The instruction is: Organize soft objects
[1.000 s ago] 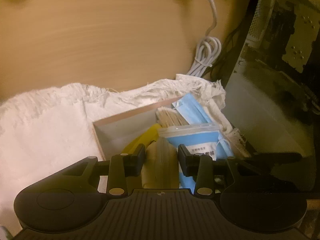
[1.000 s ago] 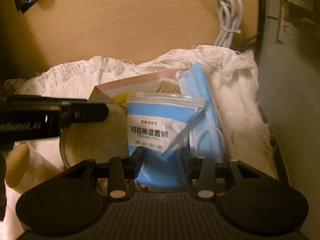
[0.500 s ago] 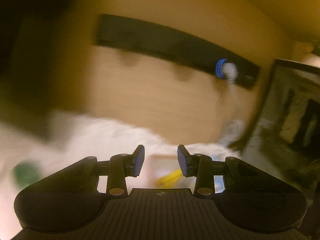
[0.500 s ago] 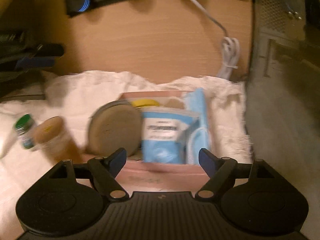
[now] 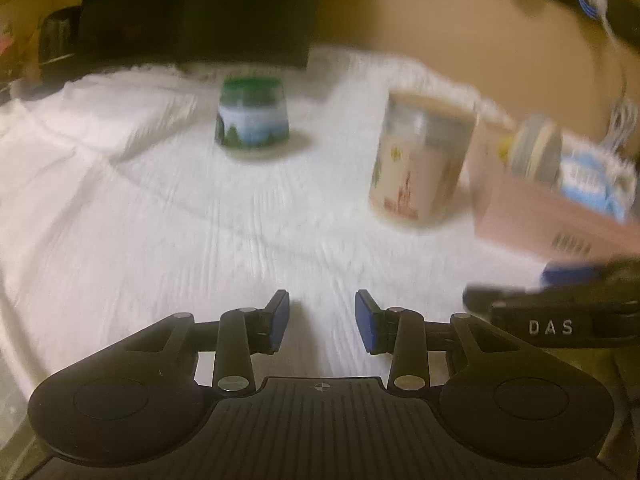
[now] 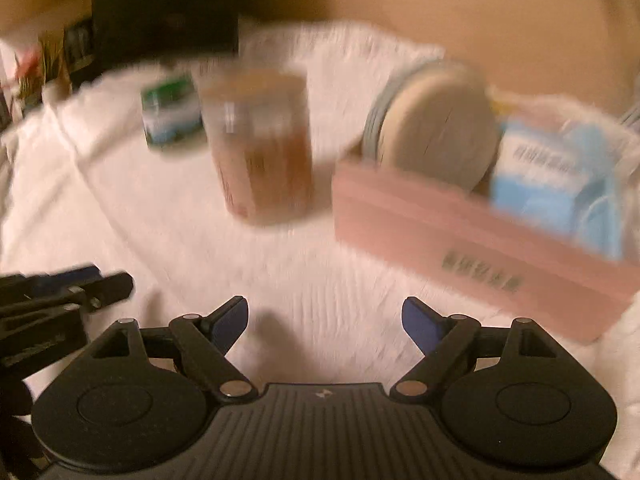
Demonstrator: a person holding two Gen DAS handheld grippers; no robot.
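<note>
Opening wide, the right hand-held gripper (image 6: 323, 320) holds nothing above the white cloth (image 6: 300, 280); the left hand-held gripper (image 5: 322, 316) stands part-open, empty. Blue mask packets (image 6: 560, 184) stand upright in the pink box (image 6: 460, 256).

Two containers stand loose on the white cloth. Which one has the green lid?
The small jar, the one farther from the pink box. Its lid is green and its label blue and white; the taller tub beside the box is beige.
</note>
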